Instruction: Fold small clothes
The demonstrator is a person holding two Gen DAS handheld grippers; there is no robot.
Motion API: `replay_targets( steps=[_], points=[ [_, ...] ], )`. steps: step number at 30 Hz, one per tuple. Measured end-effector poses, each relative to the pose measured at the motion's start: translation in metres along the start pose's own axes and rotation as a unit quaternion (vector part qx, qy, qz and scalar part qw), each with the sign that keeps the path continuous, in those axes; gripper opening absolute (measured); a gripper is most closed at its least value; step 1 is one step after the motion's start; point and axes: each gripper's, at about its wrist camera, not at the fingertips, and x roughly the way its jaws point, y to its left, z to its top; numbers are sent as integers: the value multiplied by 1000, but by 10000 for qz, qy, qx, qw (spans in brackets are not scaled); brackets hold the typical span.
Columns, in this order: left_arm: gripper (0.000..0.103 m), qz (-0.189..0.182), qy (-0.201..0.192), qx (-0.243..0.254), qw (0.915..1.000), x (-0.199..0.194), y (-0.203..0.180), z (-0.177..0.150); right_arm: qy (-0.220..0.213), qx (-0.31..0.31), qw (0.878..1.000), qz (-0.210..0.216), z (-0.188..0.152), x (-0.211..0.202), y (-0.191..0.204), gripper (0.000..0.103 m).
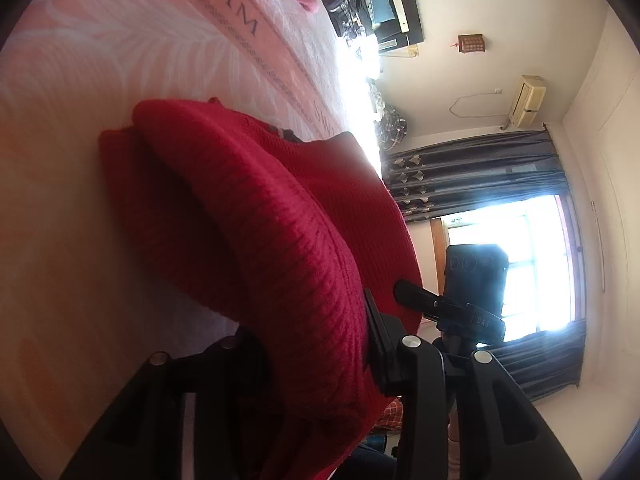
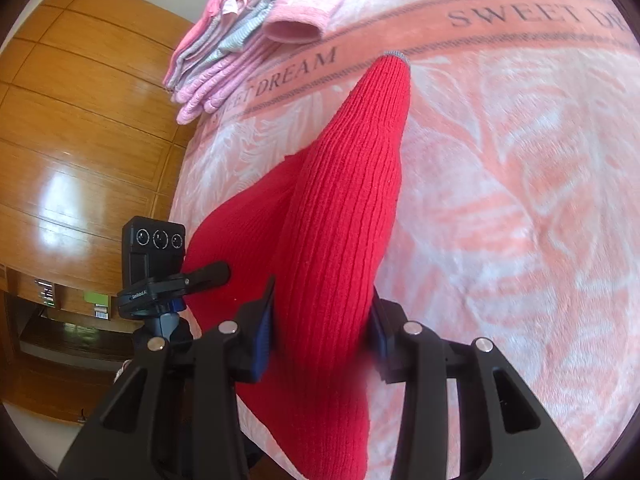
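Closest to me, my right hand-held gripper (image 2: pixel 322 330) is pinching a thick fold of the red knit sweater (image 2: pixel 340 208), with ribbed fabric bunched between its two fingers (image 2: pixel 262 324) and spilling down past them. My left hand-held gripper (image 1: pixel 312 356) has another part of the same sweater (image 1: pixel 280 220) clamped between its fingers (image 1: pixel 380 336), the knit draped over the gap.

Just to the left of my right hand-held gripper I see a small black camera (image 2: pixel 158 240) on a mount, which sits on the other hand-held gripper. In the left wrist view a similar black camera (image 1: pixel 476 272) stands just right of the fingers.

Ahead of the right hand-held gripper, a sleeve of the sweater stretches away to a grey-edged cuff (image 2: pixel 394 56) resting on the bed's pink blanket (image 2: pixel 520 200). The cuff touches the band printed "SWEET DREAM" (image 2: pixel 520 14).

Farther out and to the left, a stack of folded pink and grey clothes (image 2: pixel 224 48) lies on the blanket near its edge. Beyond that is a wooden wardrobe (image 2: pixel 80 140).

In the left wrist view, far past the sweater, are dark curtains (image 1: pixel 480 168) and a bright window (image 1: pixel 532 264).
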Motion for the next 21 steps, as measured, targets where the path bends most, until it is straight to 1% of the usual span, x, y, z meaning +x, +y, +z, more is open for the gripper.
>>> replay_targets(
  steps=[3, 4, 5, 6, 7, 9, 10, 12, 14, 17, 21],
  points=[
    [40, 480, 145, 419, 9979, 15, 0, -15, 165, 168, 9996, -129, -30, 9, -27, 40],
    [41, 553, 142, 501, 9971, 16, 4, -18, 169, 171, 9996, -172, -38, 14, -36, 41],
    [43, 544, 158, 519, 9970, 18, 8, -19, 105, 192, 9997, -98, -44, 16, -43, 44],
    [44, 492, 143, 504, 9974, 18, 13, -19, 41, 273, 9996, 72, -47, 18, -51, 46],
    [44, 454, 132, 509, 9976, 17, 13, -18, -9, 336, 9992, 231, -47, 20, -55, 47],
    [45, 472, 164, 537, 9973, 17, 10, -16, -142, 304, 9987, 394, -50, 21, -60, 54],
    [46, 513, 189, 553, 9970, 15, 6, -16, -149, 329, 9983, 463, -52, 21, -63, 54],
    [52, 585, 200, 584, 9964, 11, 0, -19, -145, 384, 9976, 561, -57, 15, -65, 55],
    [58, 674, 196, 616, 9956, 4, -5, -24, -95, 282, 9985, 458, -64, 6, -62, 56],
    [60, 840, 186, 676, 9940, -4, -9, -30, 7, 127, 9994, 310, -82, -7, -55, 59],
    [61, 1041, 228, 796, 9911, -5, -10, -43, 290, 157, 9992, 223, -101, -1, -52, 59]
  ],
)
